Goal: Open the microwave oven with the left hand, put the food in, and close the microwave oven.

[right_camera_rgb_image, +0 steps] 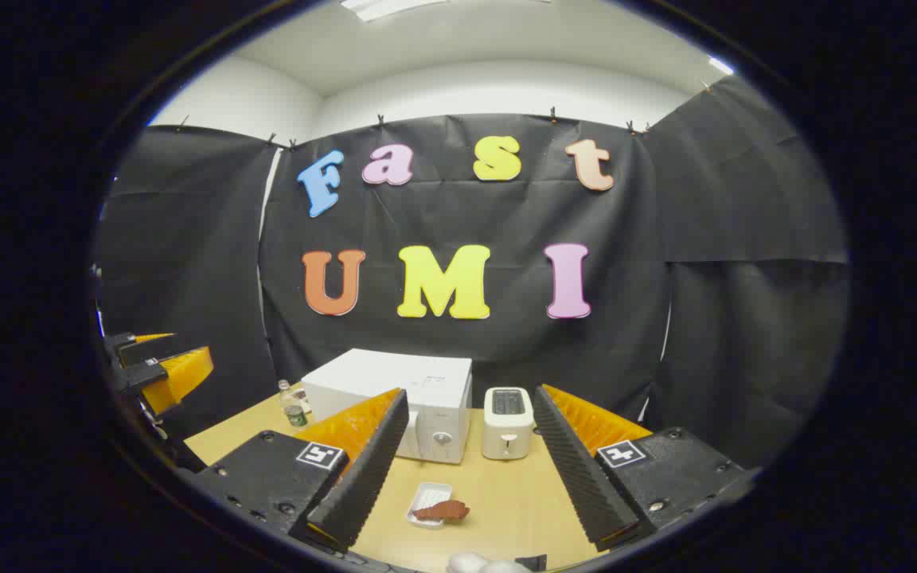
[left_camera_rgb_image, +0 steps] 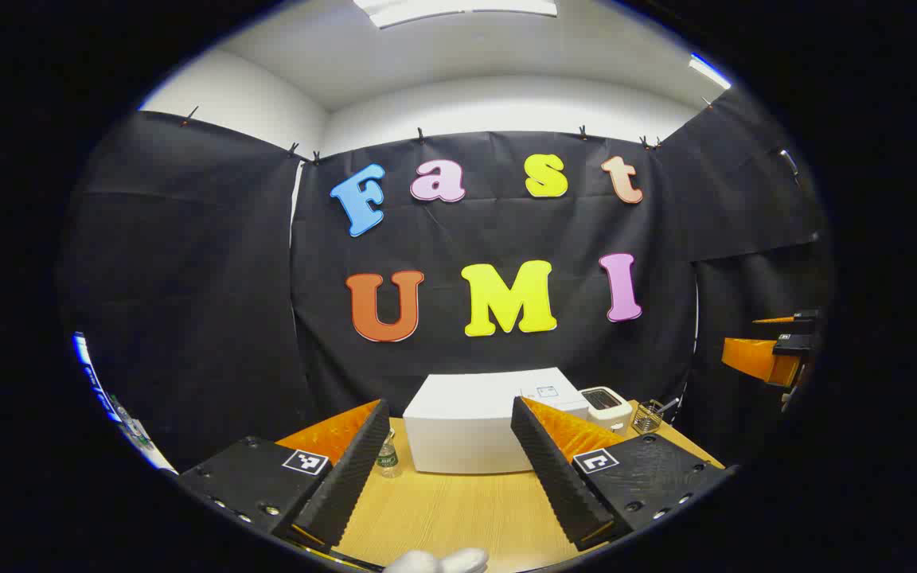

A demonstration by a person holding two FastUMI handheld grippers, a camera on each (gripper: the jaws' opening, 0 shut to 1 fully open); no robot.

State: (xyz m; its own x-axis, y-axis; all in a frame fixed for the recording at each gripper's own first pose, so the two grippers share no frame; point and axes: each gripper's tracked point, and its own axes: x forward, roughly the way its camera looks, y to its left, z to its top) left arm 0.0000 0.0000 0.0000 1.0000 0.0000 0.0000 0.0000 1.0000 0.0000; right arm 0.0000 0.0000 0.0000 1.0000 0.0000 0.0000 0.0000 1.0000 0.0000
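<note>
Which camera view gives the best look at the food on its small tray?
The right gripper view. There the food, a brown piece, lies on a white tray on the table, in front of the microwave oven, between the right tool's fingers. The left gripper view gives the microwave oven but no clear sight of the food.

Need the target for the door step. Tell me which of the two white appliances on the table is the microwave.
The microwave is the larger white box with a round knob, left of the small slotted toaster in the right gripper view.
</note>
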